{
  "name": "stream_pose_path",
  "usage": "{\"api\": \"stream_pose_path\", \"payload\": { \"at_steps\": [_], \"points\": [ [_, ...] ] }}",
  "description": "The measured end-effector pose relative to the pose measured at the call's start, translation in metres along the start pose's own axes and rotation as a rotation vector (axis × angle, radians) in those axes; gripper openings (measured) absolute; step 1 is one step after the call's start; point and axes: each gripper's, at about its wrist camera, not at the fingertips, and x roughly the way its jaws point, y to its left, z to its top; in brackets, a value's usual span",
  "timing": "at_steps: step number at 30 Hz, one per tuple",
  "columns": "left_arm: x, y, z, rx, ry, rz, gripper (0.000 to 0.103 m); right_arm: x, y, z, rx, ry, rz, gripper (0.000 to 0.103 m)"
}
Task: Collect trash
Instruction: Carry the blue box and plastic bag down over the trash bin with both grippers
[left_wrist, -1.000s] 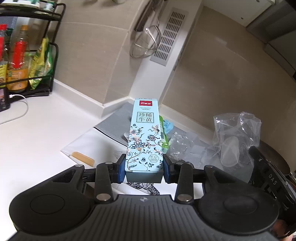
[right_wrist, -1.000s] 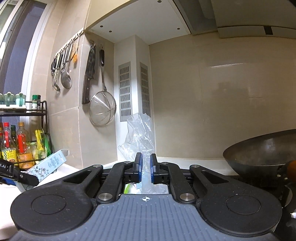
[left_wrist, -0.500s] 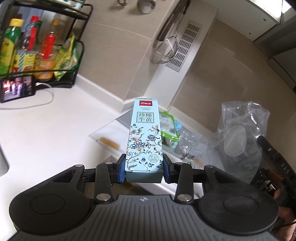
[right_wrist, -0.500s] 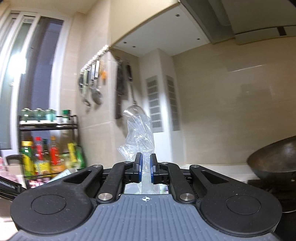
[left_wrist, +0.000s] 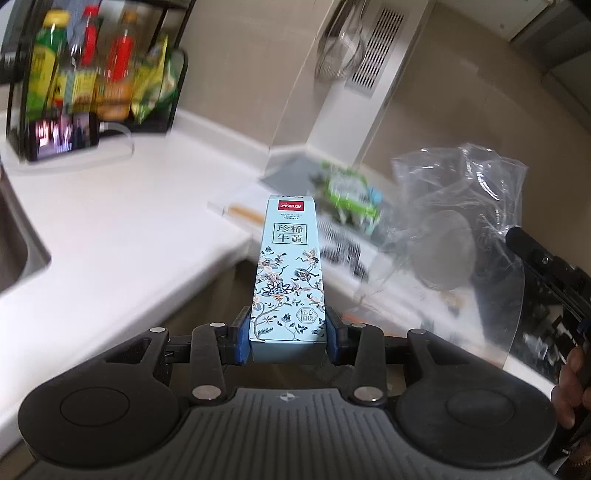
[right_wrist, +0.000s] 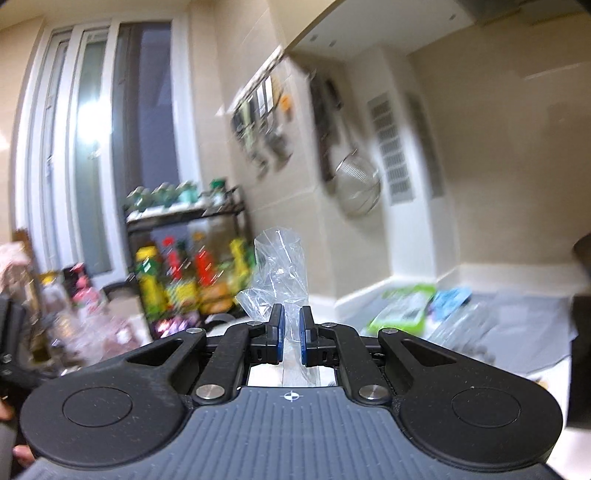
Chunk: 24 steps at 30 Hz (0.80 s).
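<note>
Two grippers busy | left gripper (left_wrist: 289, 341) pinches the box (left_wrist: 290, 273), held up past the counter (left_wrist: 110, 236) edge | right gripper (right_wrist: 291, 334) pinches the bag (right_wrist: 279, 266) | tip: hold the bag's mouth wide, drop box in end first

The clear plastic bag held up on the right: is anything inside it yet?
The clear plastic bag looks empty; a dark round shape shows through it, apparently behind. Its bottom is hidden.

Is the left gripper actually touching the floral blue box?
Touching. The left wrist view shows the left gripper with both blue pads pressed against the box.
</note>
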Motion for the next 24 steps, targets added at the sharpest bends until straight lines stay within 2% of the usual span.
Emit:
{"api": "stream_pose_path", "payload": {
  "at_steps": [5, 10, 14, 24],
  "points": [
    [0.023, 0.005, -0.031, 0.000, 0.097, 0.020, 0.043, 0.012, 0.003, -0.042, 0.044, 0.185, 0.042, 0.009],
    [0.056, 0.011, -0.064, 0.004, 0.212, 0.038, 0.043, 0.021, -0.008, -0.089, 0.054, 0.357, -0.027, 0.009],
    [0.081, 0.010, -0.088, 0.068, 0.269, 0.076, 0.043, 0.030, -0.023, -0.125, 0.088, 0.475, -0.068, 0.009],
    [0.140, 0.011, -0.129, 0.157, 0.421, 0.131, 0.043, 0.067, -0.038, -0.195, 0.100, 0.680, -0.098, 0.009]
  ]
}}
